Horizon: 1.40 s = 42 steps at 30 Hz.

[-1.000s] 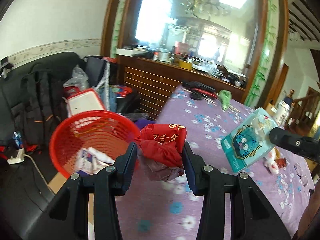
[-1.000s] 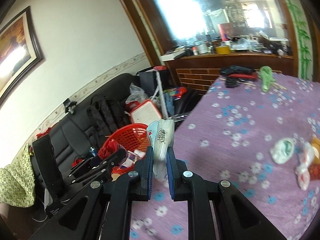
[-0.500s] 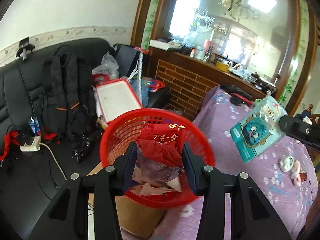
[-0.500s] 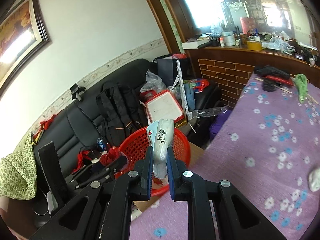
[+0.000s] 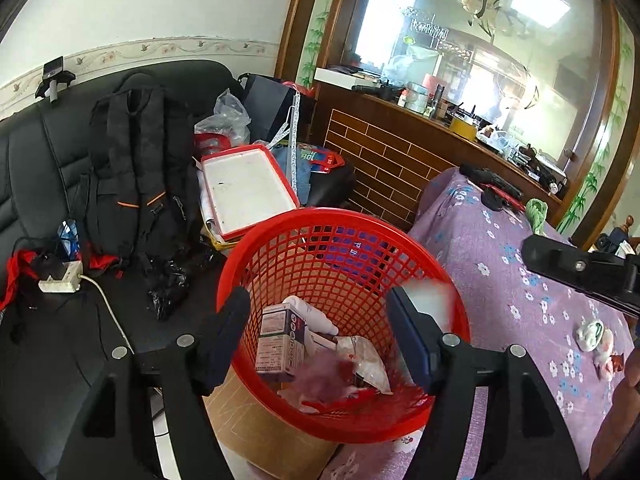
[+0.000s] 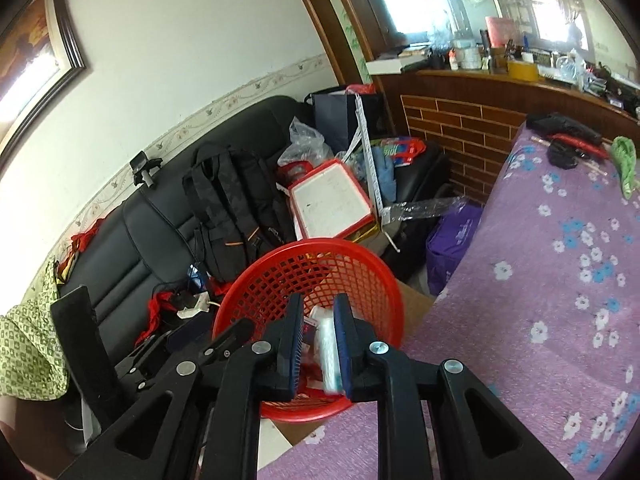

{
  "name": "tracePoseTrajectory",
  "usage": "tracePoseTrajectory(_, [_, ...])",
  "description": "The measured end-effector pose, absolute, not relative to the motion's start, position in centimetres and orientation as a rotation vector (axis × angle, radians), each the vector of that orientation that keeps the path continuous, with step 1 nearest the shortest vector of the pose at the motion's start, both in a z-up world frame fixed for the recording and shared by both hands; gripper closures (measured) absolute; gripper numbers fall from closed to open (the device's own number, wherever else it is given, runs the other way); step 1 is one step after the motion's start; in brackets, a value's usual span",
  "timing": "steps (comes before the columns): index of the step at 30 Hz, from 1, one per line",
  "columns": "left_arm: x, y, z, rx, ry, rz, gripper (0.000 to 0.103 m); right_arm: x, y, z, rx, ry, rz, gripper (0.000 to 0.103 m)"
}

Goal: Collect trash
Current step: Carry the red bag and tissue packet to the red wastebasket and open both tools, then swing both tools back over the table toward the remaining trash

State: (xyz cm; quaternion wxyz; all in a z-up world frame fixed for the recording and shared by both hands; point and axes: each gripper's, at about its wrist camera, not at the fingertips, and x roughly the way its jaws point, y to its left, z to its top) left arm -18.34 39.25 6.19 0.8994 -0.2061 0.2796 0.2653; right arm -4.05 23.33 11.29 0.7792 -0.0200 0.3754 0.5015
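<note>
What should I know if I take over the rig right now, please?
Left gripper: open over the basket; its fingers have just been opening, nothing between them. The red wad is a blur low in the basket.
Right gripper: slightly open over the basket; the packet sits loose and blurred between the fingers and seems to be dropping.
Done: a carton and other trash are already in the basket.
Left: check that the packet lands inside, then fetch the wrappers on the table.
</note>
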Motion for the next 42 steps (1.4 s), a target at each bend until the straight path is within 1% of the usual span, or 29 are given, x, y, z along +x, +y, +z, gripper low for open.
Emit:
tracePoseTrajectory(4, [-18.4, 38.2, 6.5, -0.423, 0.574, 0.536, 0.034, -4.4, 20.9, 12.3, -0.03, 0.783, 1.063, 0.085])
tracePoseTrajectory(5, [-18.3, 37.6, 6.7, -0.417, 0.573, 0.527, 0.034, -4.5, 20.0, 12.4, -0.025, 0.779, 1.054, 0.084])
tracePoseTrajectory(7, [-18.0, 36.3, 7.1, -0.396, 0.573, 0.508, 0.034, -4.6, 18.5, 12.6, -0.015, 0.774, 1.035, 0.075])
tracePoseTrajectory(8, [-17.8, 35.7, 7.3, -0.388, 0.573, 0.498, 0.034, -4.6, 17.8, 12.6, -0.008, 0.773, 1.027, 0.074])
tracePoseTrajectory(17, [-15.1, 28.8, 8.6, -0.29, 0.595, 0.394, 0.032, -3.4, 9.0, 12.3, 0.062, 0.777, 0.922, 0.072])
tracePoseTrajectory(23, [-12.6, 23.6, 9.0, -0.208, 0.625, 0.313, 0.032, -1.7, -0.3, 11.7, 0.15, 0.76, 0.761, 0.071])
tracePoseTrajectory(25, [-11.6, 21.7, 9.2, -0.188, 0.633, 0.275, 0.032, -0.9, -3.7, 11.6, 0.186, 0.759, 0.686, 0.062])
tracePoseTrajectory(30, [-9.3, 16.8, 9.6, -0.136, 0.655, 0.186, 0.031, 1.7, -13.6, 11.3, 0.305, 0.738, 0.421, 0.056])
tracePoseTrajectory(31, [-8.7, 15.4, 9.9, -0.117, 0.658, 0.164, 0.031, 2.3, -15.3, 11.0, 0.327, 0.744, 0.369, 0.052])
tracePoseTrajectory(32, [-8.3, 14.4, 10.0, -0.103, 0.66, 0.146, 0.03, 2.8, -16.6, 10.7, 0.351, 0.757, 0.345, 0.05])
tracePoseTrajectory(35, [-7.0, 11.3, 10.4, -0.068, 0.672, 0.087, 0.026, 4.4, -20.1, 9.3, 0.426, 0.802, 0.282, 0.05])
tracePoseTrajectory(42, [-4.1, 5.2, 10.0, 0.007, 0.738, 0.0, 0.024, 7.7, -22.9, 5.1, 0.518, 0.907, 0.271, 0.048])
